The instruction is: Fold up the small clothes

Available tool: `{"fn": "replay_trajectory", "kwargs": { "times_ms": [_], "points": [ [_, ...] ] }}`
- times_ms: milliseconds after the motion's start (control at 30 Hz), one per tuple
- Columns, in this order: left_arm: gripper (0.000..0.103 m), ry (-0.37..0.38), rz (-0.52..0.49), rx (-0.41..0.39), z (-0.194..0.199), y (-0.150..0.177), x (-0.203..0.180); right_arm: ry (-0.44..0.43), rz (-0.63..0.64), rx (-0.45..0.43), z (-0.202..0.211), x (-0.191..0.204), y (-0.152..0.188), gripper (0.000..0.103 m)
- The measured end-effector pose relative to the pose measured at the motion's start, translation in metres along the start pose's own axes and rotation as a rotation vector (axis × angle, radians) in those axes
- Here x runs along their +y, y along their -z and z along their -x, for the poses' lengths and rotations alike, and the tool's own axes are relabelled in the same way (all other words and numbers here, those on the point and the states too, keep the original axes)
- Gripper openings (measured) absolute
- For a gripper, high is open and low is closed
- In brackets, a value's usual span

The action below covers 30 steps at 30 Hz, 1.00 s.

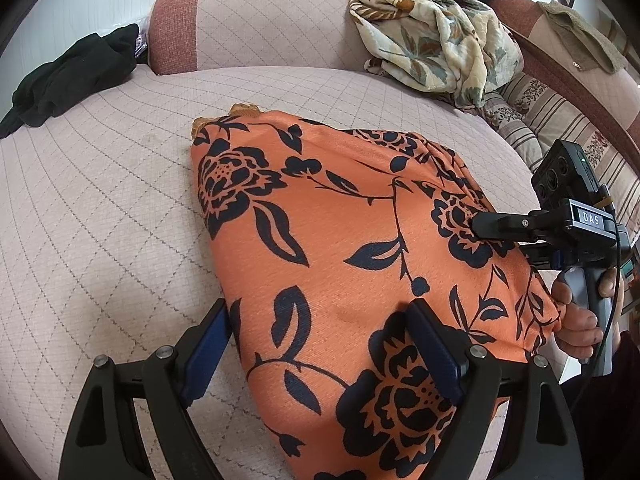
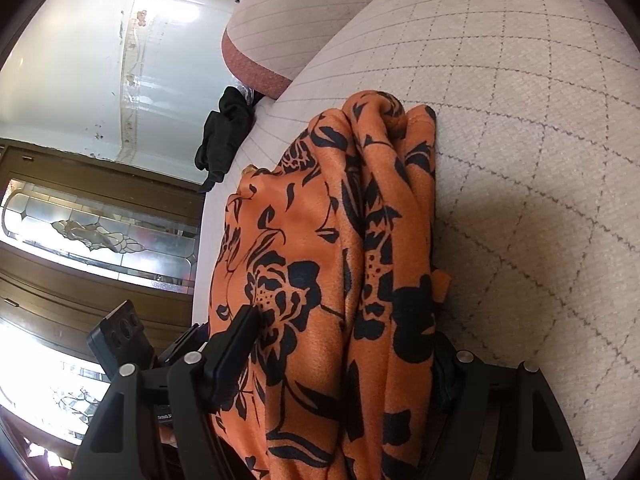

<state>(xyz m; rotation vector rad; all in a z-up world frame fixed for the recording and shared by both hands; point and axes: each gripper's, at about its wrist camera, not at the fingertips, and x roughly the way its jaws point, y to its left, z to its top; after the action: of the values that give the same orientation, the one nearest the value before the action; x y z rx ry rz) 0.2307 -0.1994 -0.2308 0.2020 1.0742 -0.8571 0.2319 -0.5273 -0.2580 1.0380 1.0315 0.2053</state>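
While the folded orange garment with black flowers (image 1: 340, 240) lies on the quilted sofa seat (image 1: 100, 220), its edges are straddled by both grippers, left gripper (image 1: 320, 344) unclenched, right gripper (image 2: 344, 364) with its grip impossible to tell.

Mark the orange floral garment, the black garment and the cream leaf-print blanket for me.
orange floral garment (image 1: 340, 248): left wrist view, middle of the top layer.
black garment (image 1: 72, 80): left wrist view, centre of the bundle.
cream leaf-print blanket (image 1: 436, 40): left wrist view, middle of the heap.

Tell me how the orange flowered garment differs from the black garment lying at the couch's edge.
The orange flowered garment is bright with black flowers; the black garment is plain and dark. The orange one lies folded mid-cushion between both grippers; the black one sits crumpled and untouched at the edge. The orange one looks larger. Both rest on the quilted couch.
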Motion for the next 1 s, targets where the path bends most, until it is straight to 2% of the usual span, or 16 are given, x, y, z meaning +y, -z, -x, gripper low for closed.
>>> {"fn": "replay_trajectory", "kwargs": {
  "times_ms": [267, 400, 500, 567, 633, 767, 1000],
  "points": [
    [0.088, 0.028, 0.029, -0.007, -0.002, -0.002, 0.001, 0.026, 0.012, 0.000, -0.011, 0.013, 0.004, 0.073],
    [0.088, 0.070, 0.064, -0.023, -0.001, -0.003, 0.007, 0.071, 0.031, -0.002, -0.017, 0.022, 0.007, 0.066],
    [0.075, 0.082, 0.103, -0.038, 0.001, -0.004, 0.016, 0.109, 0.040, -0.009, -0.020, 0.027, 0.008, 0.061],
    [0.062, 0.084, 0.121, -0.044, 0.002, -0.004, 0.021, 0.123, 0.045, -0.017, -0.021, 0.031, 0.009, 0.058],
    [0.057, 0.091, 0.133, -0.051, 0.004, -0.003, 0.024, 0.135, 0.052, -0.020, -0.021, 0.033, 0.010, 0.055],
    [0.046, 0.085, 0.133, -0.063, 0.007, -0.002, 0.026, 0.159, 0.055, -0.029, -0.022, 0.037, 0.011, 0.052],
    [0.038, 0.116, 0.186, -0.080, 0.018, 0.003, 0.040, 0.180, 0.081, -0.067, -0.017, 0.060, 0.019, 0.049]
  ]
}}
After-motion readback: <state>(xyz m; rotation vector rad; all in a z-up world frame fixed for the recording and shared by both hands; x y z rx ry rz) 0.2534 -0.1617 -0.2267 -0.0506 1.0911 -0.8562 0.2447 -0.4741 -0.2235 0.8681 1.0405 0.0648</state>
